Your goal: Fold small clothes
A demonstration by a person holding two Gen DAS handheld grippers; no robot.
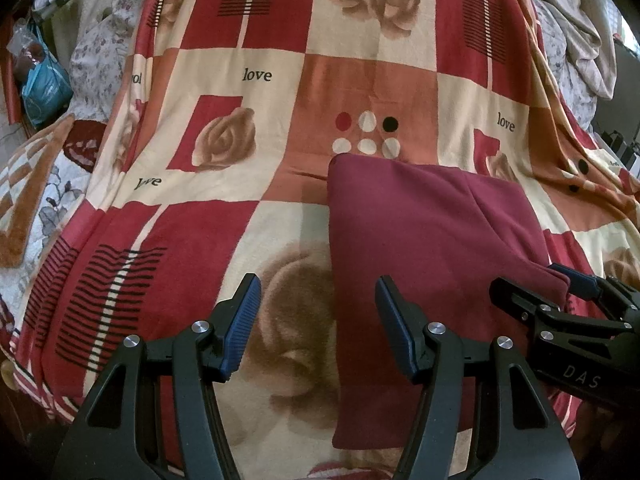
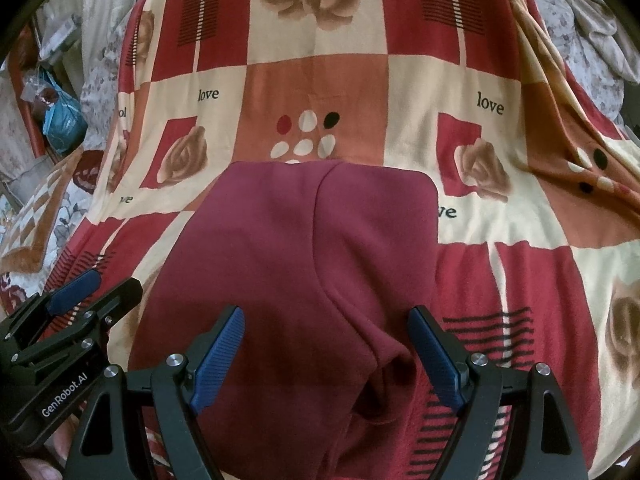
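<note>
A maroon garment [image 1: 420, 232] [image 2: 288, 240] lies folded flat on a red and cream blanket [image 1: 256, 128] [image 2: 416, 92] printed with roses and the word "love". My left gripper [image 1: 318, 316] [image 2: 100, 290] is open over the garment's near left edge. That edge runs between its blue pads [image 1: 244, 320] without being pressed. My right gripper [image 2: 328, 332] [image 1: 548, 284] is open wide at the garment's near right corner, where the cloth bunches into a raised fold between the fingers [image 2: 434, 354]. Neither gripper grips the cloth.
The blanket covers a bed and drapes off at the right in folds [image 1: 576, 160]. Floral bedding [image 1: 100, 48] and a blue plastic bag [image 1: 44, 84] [image 2: 64, 120] lie at the far left. Pale crumpled cloth [image 1: 580, 20] sits at the far right.
</note>
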